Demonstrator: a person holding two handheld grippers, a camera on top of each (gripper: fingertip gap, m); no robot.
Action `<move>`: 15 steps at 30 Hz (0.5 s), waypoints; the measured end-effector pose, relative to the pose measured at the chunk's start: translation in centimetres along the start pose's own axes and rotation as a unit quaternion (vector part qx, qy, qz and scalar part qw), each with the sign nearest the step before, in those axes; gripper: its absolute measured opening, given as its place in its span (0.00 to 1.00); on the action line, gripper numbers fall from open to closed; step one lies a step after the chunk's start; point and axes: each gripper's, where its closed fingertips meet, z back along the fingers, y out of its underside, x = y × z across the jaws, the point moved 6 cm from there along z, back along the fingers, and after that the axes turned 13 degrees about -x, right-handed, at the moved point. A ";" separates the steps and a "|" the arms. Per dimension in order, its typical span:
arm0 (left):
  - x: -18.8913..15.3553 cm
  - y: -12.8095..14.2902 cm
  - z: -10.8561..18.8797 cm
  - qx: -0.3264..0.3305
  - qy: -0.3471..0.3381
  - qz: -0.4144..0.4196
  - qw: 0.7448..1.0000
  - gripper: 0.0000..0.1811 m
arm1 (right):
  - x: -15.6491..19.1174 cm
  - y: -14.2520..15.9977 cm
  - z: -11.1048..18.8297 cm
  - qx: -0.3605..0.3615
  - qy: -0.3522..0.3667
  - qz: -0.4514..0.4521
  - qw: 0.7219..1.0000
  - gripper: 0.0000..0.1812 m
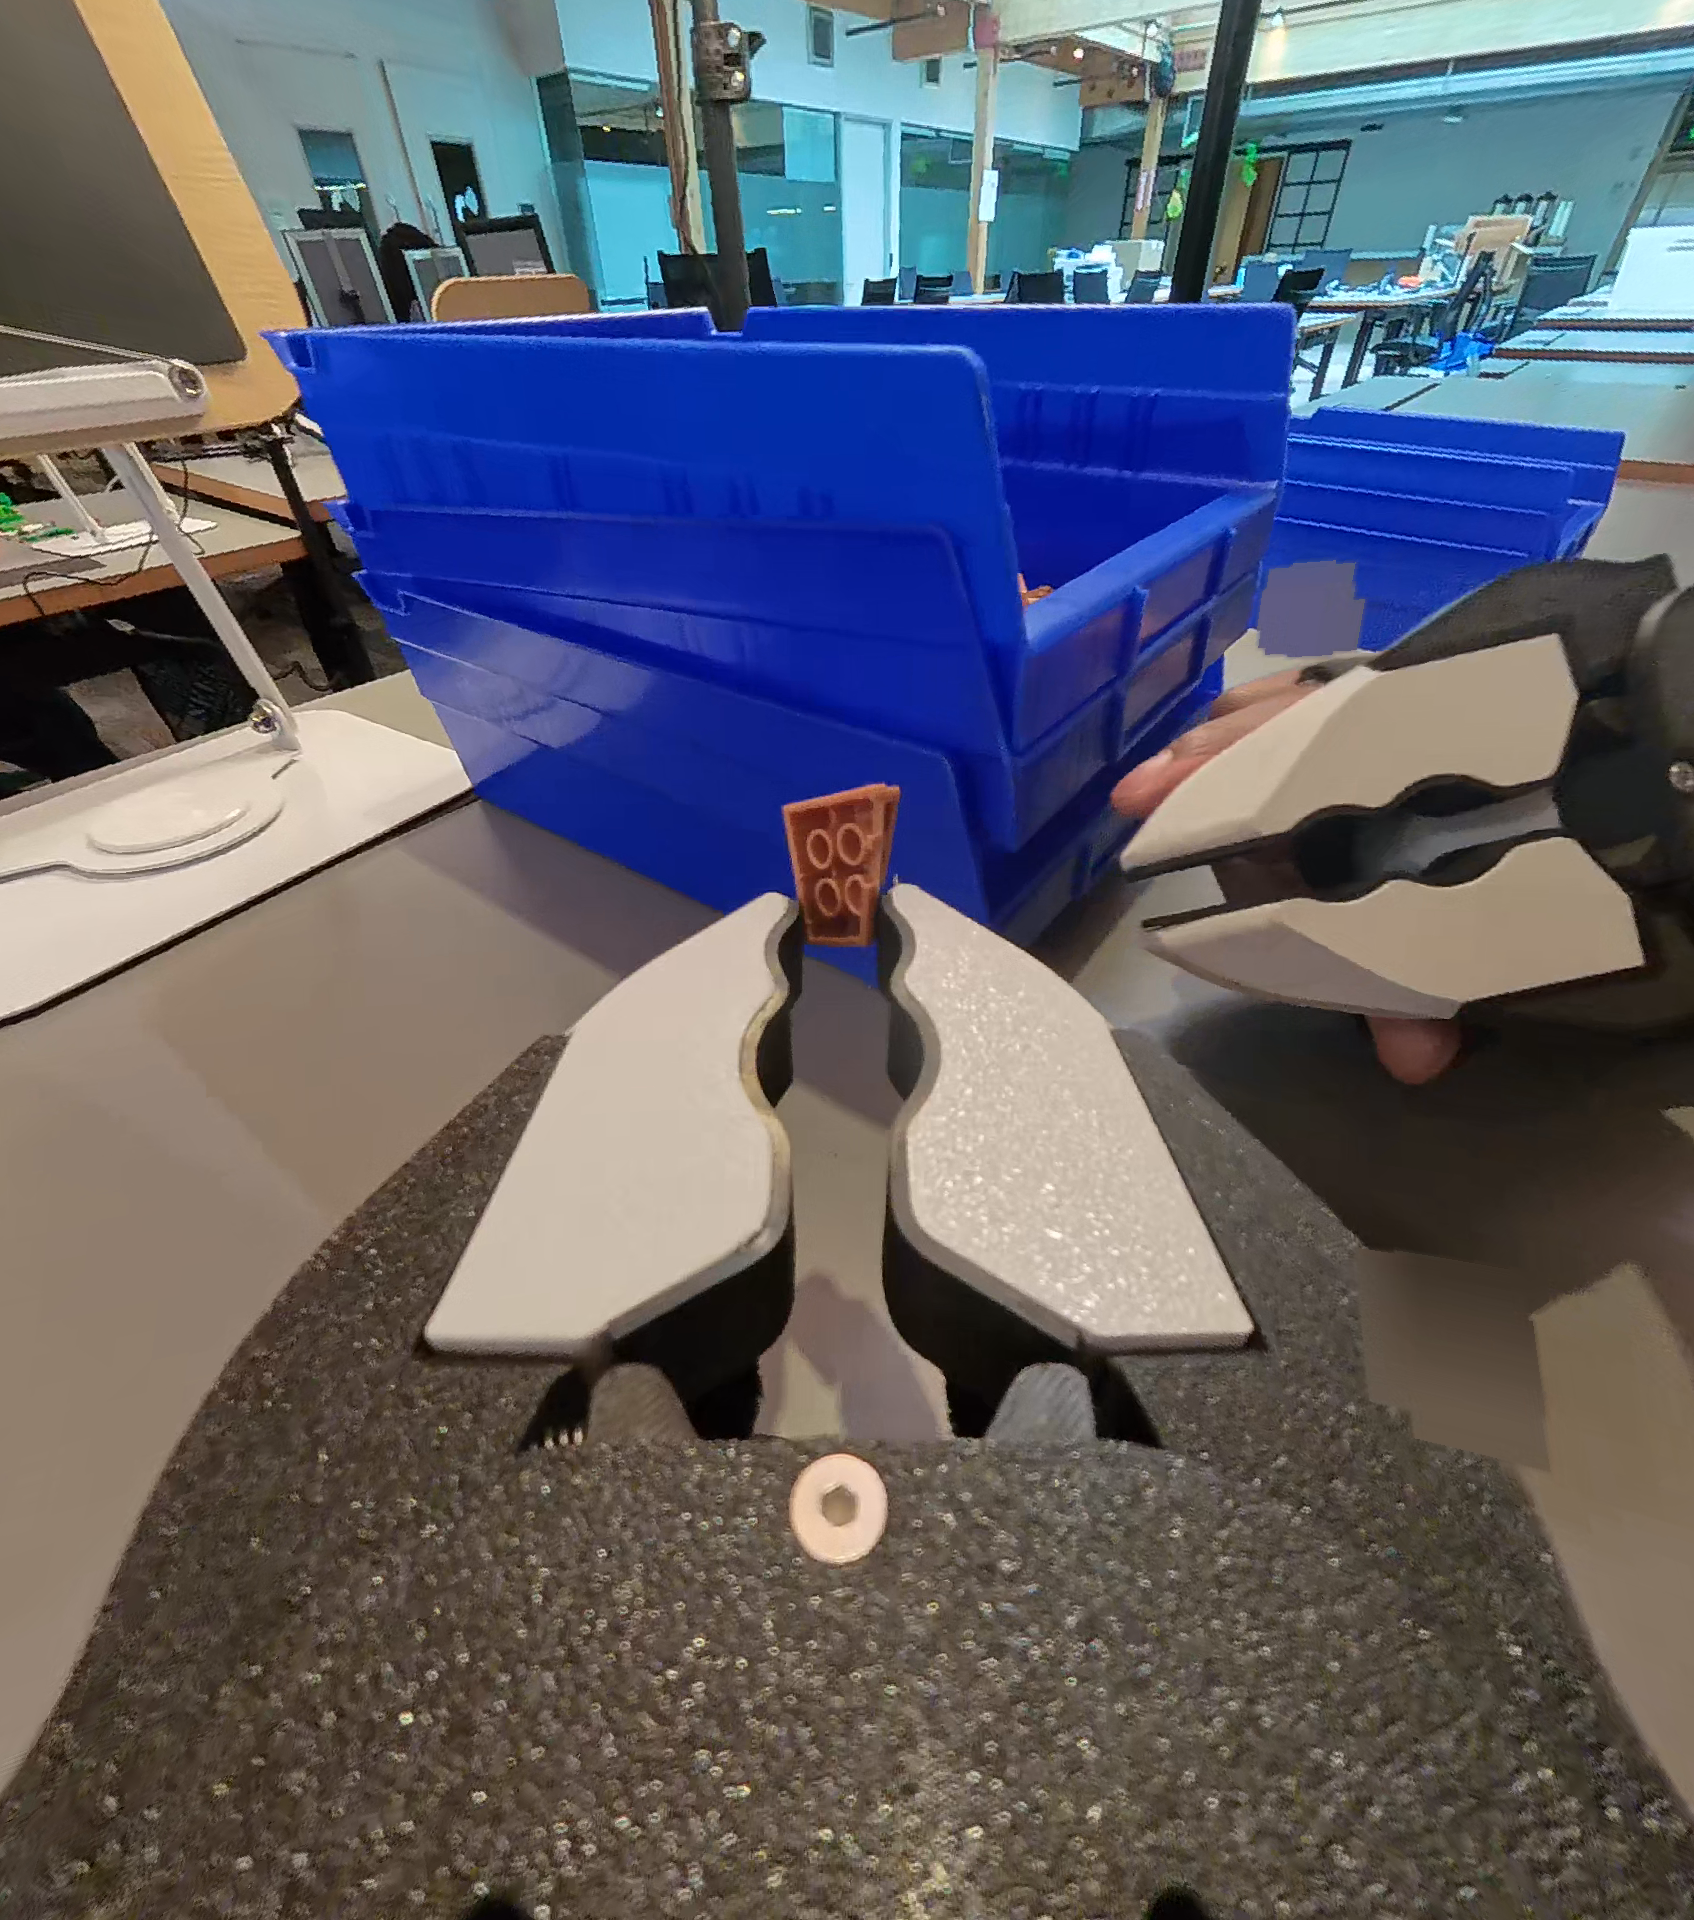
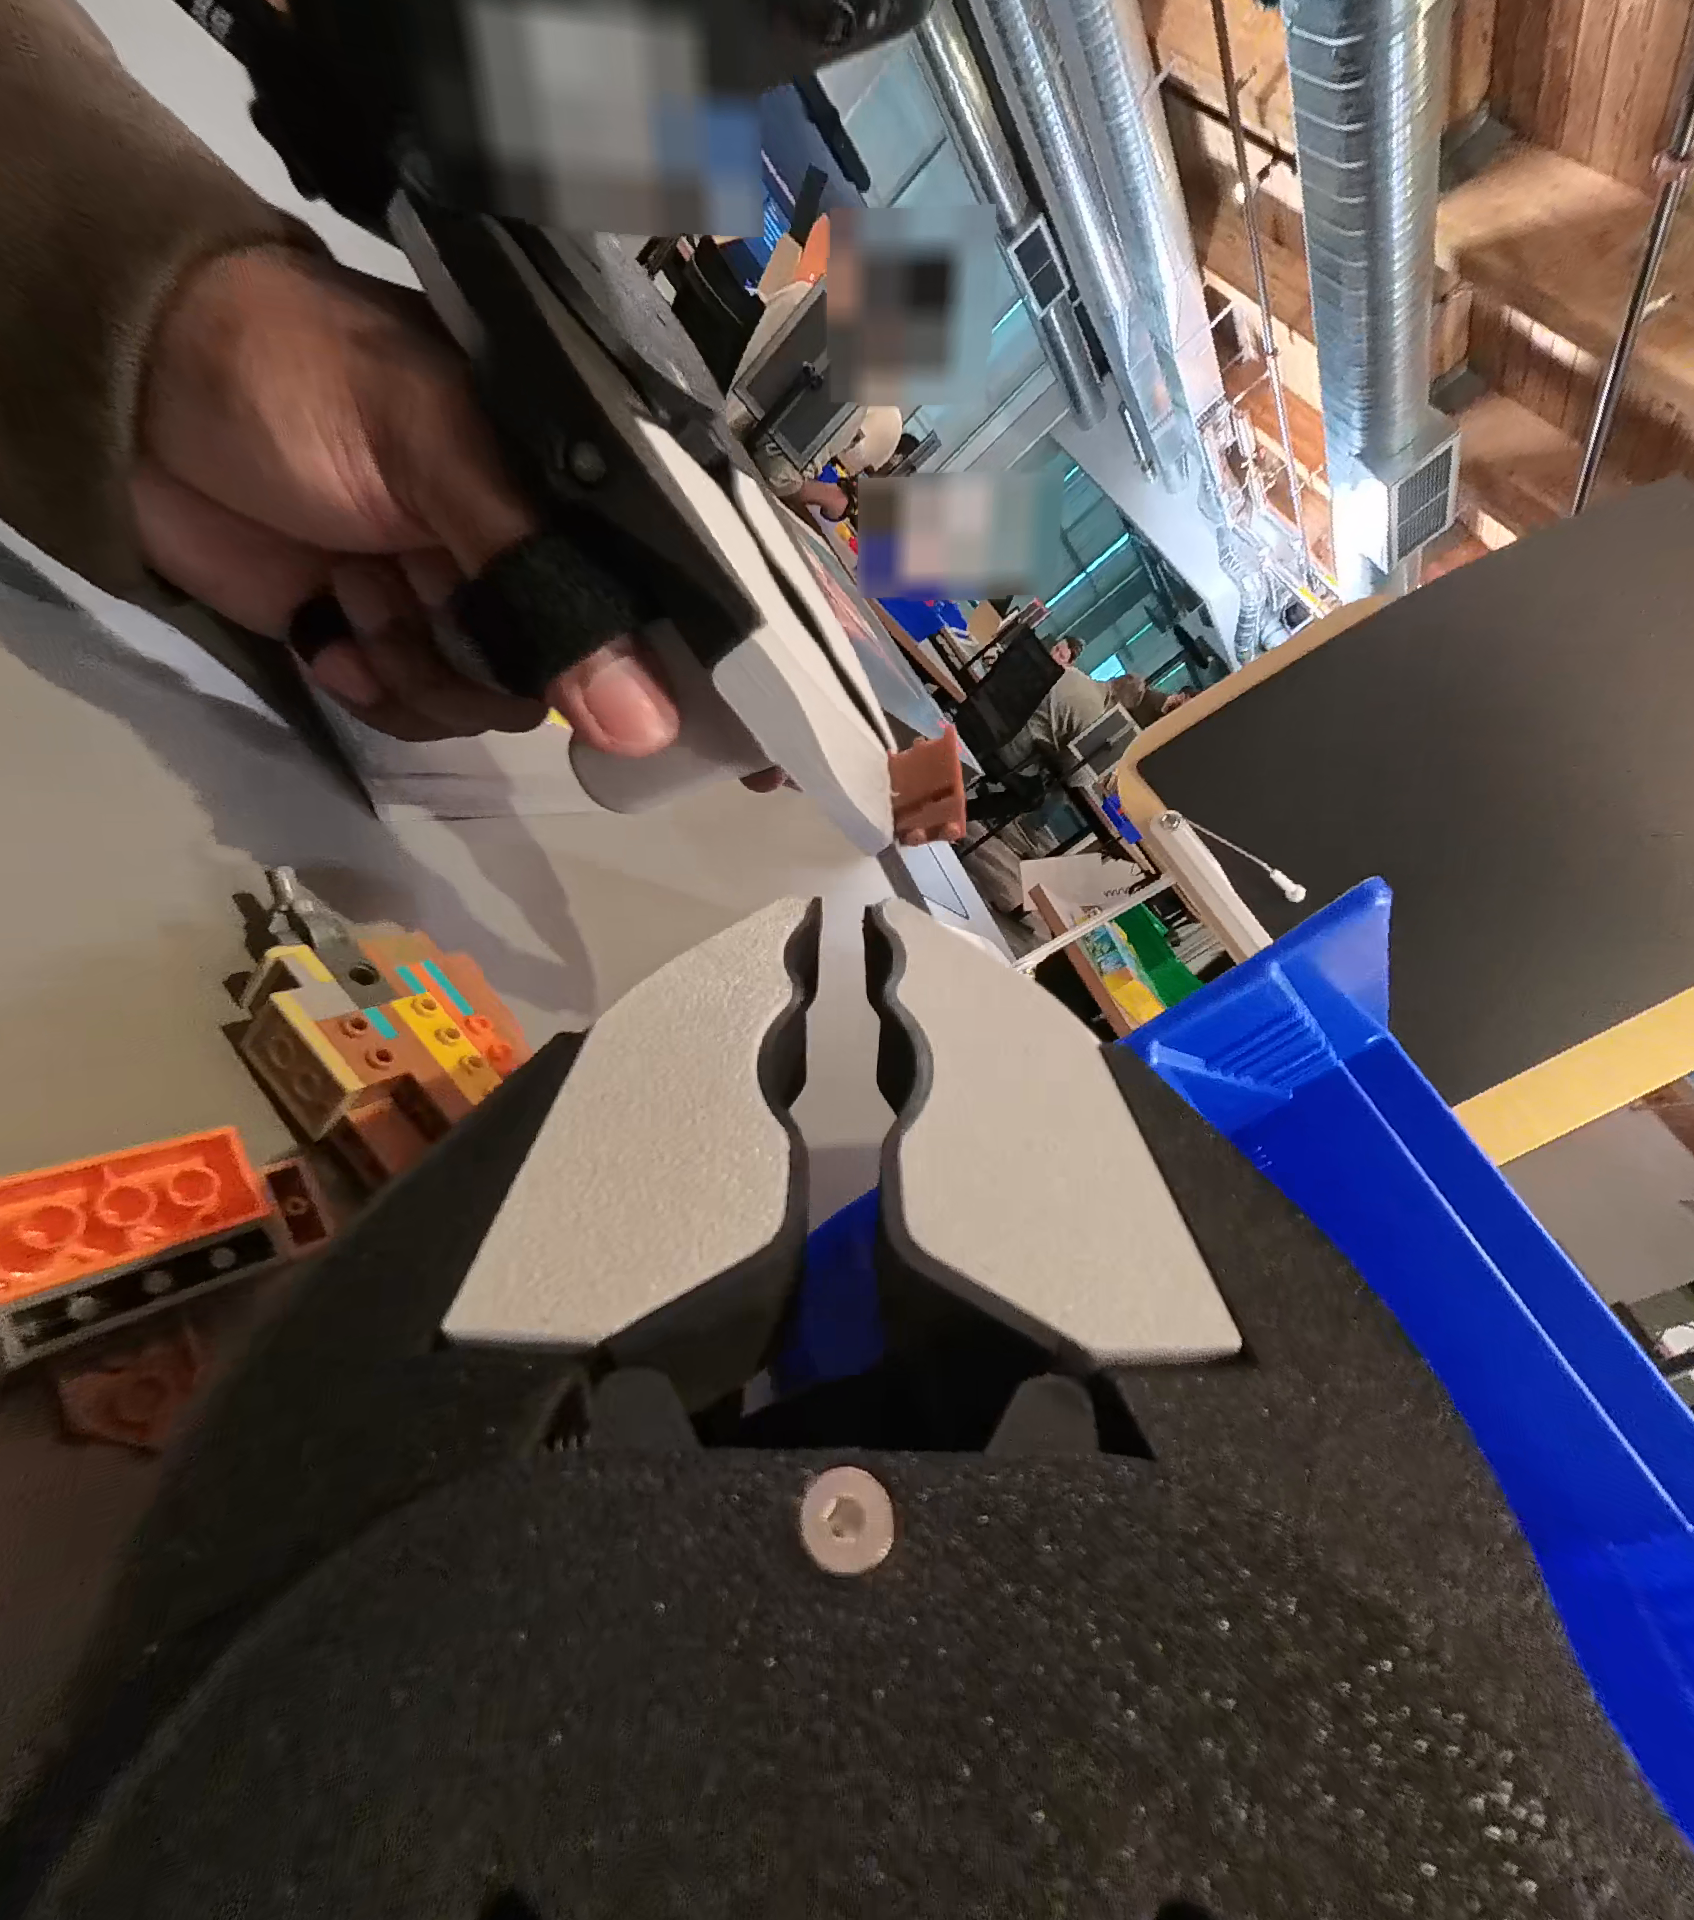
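Observation:
My left gripper (image 1: 841, 909) is shut on a small brown wedge-shaped plate brick (image 1: 841, 862), held upright by its lower end with its hollow underside facing the camera, above the grey table (image 1: 199, 1143). It also shows in the right wrist view (image 2: 879, 821), held by a hand (image 2: 303, 468), with the brown brick (image 2: 926, 795) at its tips. My right gripper (image 2: 843, 914) is empty, its jaws a narrow gap apart. In the left wrist view it (image 1: 1134, 896) hovers to the right of the brick, pointing left.
A stack of blue bins (image 1: 718, 582) stands just behind the brick; another blue bin (image 1: 1445, 499) lies farther right. A bin rim (image 2: 1445, 1195) runs beside my right gripper. A multicoloured brick model (image 2: 386, 1039) and an orange brick (image 2: 105, 1216) lie on the table. A white stand (image 1: 95, 810) sits left. The gap from one gripper's tips to the other's is roughly 5 cm.

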 end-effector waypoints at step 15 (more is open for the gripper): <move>0.9 0.8 -0.3 0.011 -0.025 -0.011 1.000 0.07 | 0.4 -0.5 0.3 -0.013 -0.010 0.024 1.000 0.04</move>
